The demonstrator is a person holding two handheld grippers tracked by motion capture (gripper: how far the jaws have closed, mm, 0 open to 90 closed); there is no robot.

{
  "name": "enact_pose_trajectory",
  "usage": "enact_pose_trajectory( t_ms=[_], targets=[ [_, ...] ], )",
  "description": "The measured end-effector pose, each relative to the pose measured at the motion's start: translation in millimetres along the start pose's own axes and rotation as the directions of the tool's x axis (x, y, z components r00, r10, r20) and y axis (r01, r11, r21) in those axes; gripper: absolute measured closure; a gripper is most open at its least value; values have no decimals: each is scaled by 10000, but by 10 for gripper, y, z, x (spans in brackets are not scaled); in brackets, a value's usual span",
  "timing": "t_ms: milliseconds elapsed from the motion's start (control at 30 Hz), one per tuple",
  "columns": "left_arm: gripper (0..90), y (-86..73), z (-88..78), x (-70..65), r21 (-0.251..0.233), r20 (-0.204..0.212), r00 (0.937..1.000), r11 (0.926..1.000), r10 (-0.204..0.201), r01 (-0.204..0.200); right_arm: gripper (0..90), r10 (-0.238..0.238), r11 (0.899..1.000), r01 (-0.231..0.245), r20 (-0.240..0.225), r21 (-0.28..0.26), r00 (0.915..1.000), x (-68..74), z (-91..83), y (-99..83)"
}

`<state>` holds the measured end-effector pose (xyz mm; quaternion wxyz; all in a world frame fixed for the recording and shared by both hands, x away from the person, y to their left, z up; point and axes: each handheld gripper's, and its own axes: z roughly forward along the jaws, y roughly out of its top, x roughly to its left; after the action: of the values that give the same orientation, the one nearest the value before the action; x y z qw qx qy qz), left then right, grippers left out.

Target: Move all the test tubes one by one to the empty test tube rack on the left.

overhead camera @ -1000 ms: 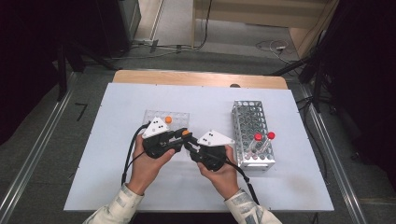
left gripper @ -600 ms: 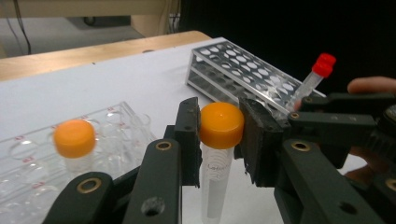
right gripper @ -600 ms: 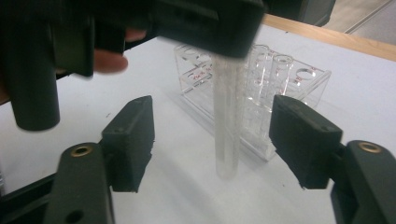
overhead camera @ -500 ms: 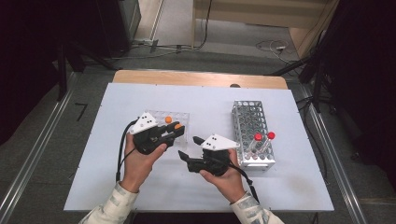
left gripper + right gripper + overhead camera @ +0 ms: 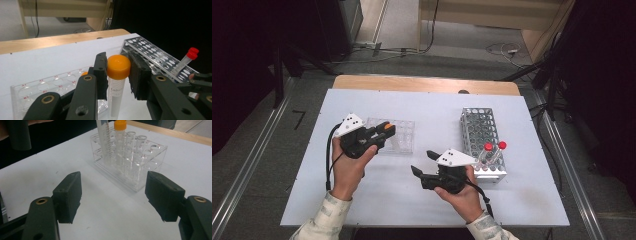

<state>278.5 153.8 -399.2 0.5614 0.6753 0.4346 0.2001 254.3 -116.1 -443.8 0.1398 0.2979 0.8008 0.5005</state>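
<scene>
My left gripper (image 5: 384, 131) is shut on the orange cap of a clear tube (image 5: 118, 66), which hangs upright at the near edge of the clear plastic rack (image 5: 399, 136). In the right gripper view that held tube (image 5: 102, 135) stands beside a second orange-capped tube (image 5: 120, 132) seated in the clear rack (image 5: 130, 162). My right gripper (image 5: 422, 162) is open with nothing between its fingers, low over the table, pointing left toward the rack. Its jaws stand wide apart in its own view (image 5: 117, 195).
A metal tube rack (image 5: 479, 127) stands at the right, with two red-capped tubes (image 5: 494, 147) at its near end. The white table top (image 5: 432, 110) ends at a wooden edge at the back. My right hand rests just beside the metal rack.
The two grippers met at the table's centre and have drawn apart. The left one moved left to the clear rack with the orange-capped tube; the right one pulled back toward me, open.
</scene>
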Motion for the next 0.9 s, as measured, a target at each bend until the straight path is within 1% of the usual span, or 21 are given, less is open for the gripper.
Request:
enact_pose_trajectory(
  t_ms=[100,167,267,367,467,700,900],
  targets=[
    [708,30,-22,42,-60,-159,9999,10000,-26,25,274,-19,10000,19,3,26,10000,4,-33,-28],
    [708,47,-41,78,-106,-358,9993,9999,-116,112,269,-51,10000,51,13,30,10000,0,-53,-53],
    [709,76,-62,133,-273,-519,9983,9993,-258,244,255,31,10000,-31,61,21,10000,-16,-78,-83],
    [709,94,-63,163,-309,-654,9974,9991,-314,295,253,165,9999,-165,90,-26,9998,-42,-96,-94],
    [709,108,-60,188,-234,-817,9964,9995,-227,209,251,201,9998,-201,89,-21,9998,-54,-104,-101],
    [709,173,-70,271,-388,-1136,9932,9990,-266,223,250,225,9997,-224,83,-45,9997,-55,-111,-106],
    [709,198,-8,323,-415,-1375,9902,9990,-239,183,250,216,9997,-216,73,-73,9997,-61,-133,-105]
  ],
)
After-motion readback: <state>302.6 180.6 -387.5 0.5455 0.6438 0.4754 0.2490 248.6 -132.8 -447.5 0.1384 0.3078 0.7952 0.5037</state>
